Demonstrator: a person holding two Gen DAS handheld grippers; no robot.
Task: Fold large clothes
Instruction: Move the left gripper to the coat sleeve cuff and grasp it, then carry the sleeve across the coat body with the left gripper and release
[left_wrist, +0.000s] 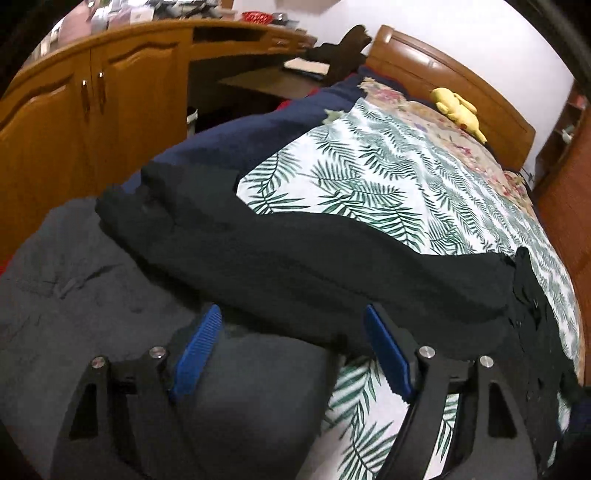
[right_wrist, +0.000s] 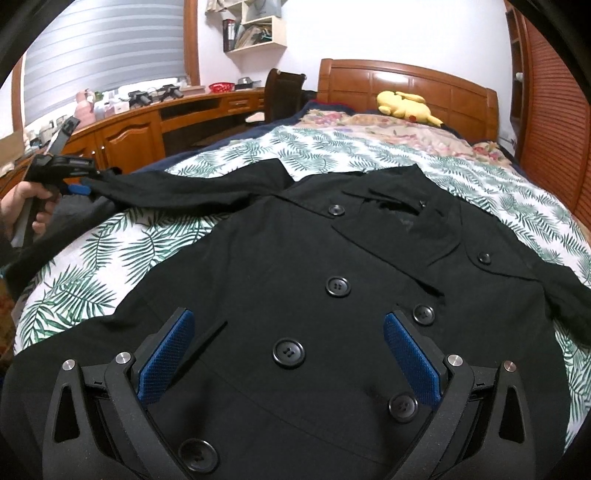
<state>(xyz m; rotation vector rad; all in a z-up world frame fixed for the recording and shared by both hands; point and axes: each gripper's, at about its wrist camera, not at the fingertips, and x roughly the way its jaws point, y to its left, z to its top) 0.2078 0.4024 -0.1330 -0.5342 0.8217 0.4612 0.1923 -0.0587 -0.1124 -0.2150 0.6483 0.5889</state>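
Note:
A black double-breasted coat (right_wrist: 295, 277) lies face up, buttons showing, on the palm-leaf sheet (right_wrist: 332, 155) of a bed. My right gripper (right_wrist: 288, 314) hovers open over the coat's front, nothing between its blue pads (right_wrist: 166, 354). The coat's left sleeve (right_wrist: 177, 188) stretches out toward the bed's left edge. There a hand holds my left gripper (right_wrist: 79, 189) at the sleeve's end. In the left wrist view the sleeve (left_wrist: 295, 266) runs across just past the fingertips of the left gripper (left_wrist: 292, 309), whose jaws stand open with the pads apart from the cloth.
Grey cloth (left_wrist: 92, 277) lies under the left gripper at the bed's edge, with a navy blanket (left_wrist: 240, 140) beyond. A yellow plush toy (right_wrist: 404, 103) sits by the wooden headboard (right_wrist: 406, 77). Wooden cabinets (left_wrist: 92, 110) and a desk stand left; a louvred door (right_wrist: 554, 92) is right.

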